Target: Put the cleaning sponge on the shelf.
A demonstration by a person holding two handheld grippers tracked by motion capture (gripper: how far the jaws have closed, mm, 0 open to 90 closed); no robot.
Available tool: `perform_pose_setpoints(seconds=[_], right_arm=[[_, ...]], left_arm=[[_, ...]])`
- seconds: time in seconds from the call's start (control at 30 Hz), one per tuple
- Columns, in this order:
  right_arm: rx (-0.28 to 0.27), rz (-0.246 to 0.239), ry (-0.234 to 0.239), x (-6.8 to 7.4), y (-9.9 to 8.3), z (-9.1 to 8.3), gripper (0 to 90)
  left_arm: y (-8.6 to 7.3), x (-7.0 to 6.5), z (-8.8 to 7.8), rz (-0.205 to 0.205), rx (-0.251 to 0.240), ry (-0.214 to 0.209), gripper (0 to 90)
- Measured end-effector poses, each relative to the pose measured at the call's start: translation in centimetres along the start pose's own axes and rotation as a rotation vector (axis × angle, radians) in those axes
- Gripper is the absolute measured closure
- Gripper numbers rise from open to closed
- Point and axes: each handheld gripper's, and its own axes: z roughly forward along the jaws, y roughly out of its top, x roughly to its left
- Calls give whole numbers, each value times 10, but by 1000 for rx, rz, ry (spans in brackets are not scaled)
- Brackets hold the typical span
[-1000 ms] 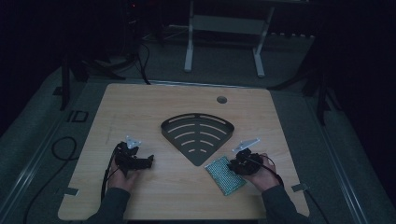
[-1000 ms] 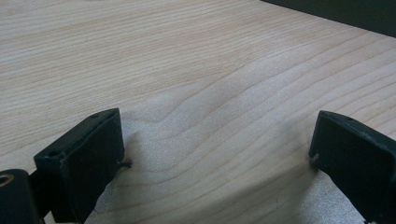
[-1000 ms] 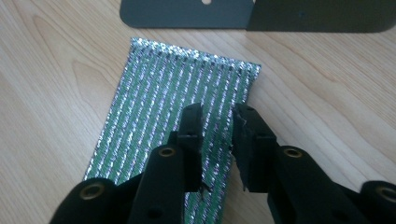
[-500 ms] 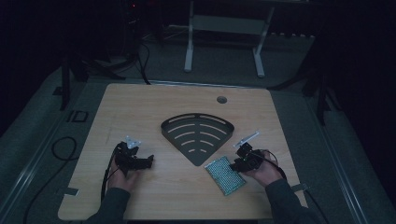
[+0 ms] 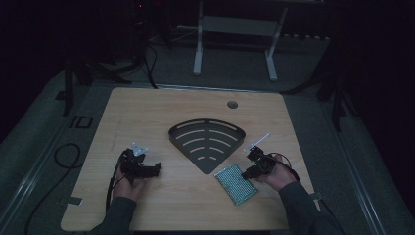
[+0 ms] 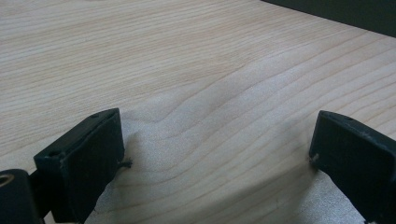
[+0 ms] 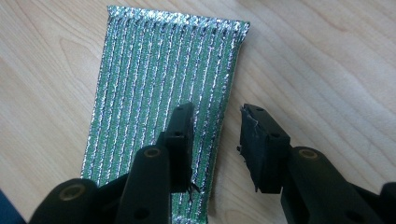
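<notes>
A green and silver scouring pad [image 5: 236,183] lies flat on the wooden table [image 5: 161,112], near the front right. In the right gripper view the pad [image 7: 154,84] shows ribbed foil stripes. My right gripper [image 5: 248,166] hovers at the pad's right edge. Its jaws have just opened wide, then come in a touch. The right gripper [image 7: 217,112] is open, one jaw over the pad and the other over bare wood, pressing on nothing. My left gripper [image 5: 155,169] rests at the front left, open, and between the jaws of the left gripper [image 6: 219,126] is only bare wood.
A black fan-shaped slotted rack [image 5: 206,139] lies flat in the middle of the table, its point toward the pad. A round cable hole [image 5: 232,104] sits near the far edge. Beyond the table stands a metal frame [image 5: 235,44] on a dark floor.
The right gripper has shifted slightly at the pad's edge. The pad and the left gripper have stayed where they were.
</notes>
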Motion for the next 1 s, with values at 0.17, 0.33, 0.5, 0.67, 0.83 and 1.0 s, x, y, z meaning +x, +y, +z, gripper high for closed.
perform_pose_setpoints(seconds=[0.17,0.33,0.5,0.67,0.83,1.0], right_arm=[[43,20,24,-3,4,4,655],[71,23,43,-5,6,7,678],[82,23,55,-6,8,7,691],[100,15,78,-8,11,10,698],[123,11,88,-7,13,12,702],[135,22,114,-12,14,14,706]], left_arm=[[0,0,0,0,0,0,33],[0,0,0,0,0,0,33],[0,0,0,0,0,0,33],[0,0,0,0,0,0,33],[0,0,0,0,-1,0,33],[0,0,0,0,0,0,33]])
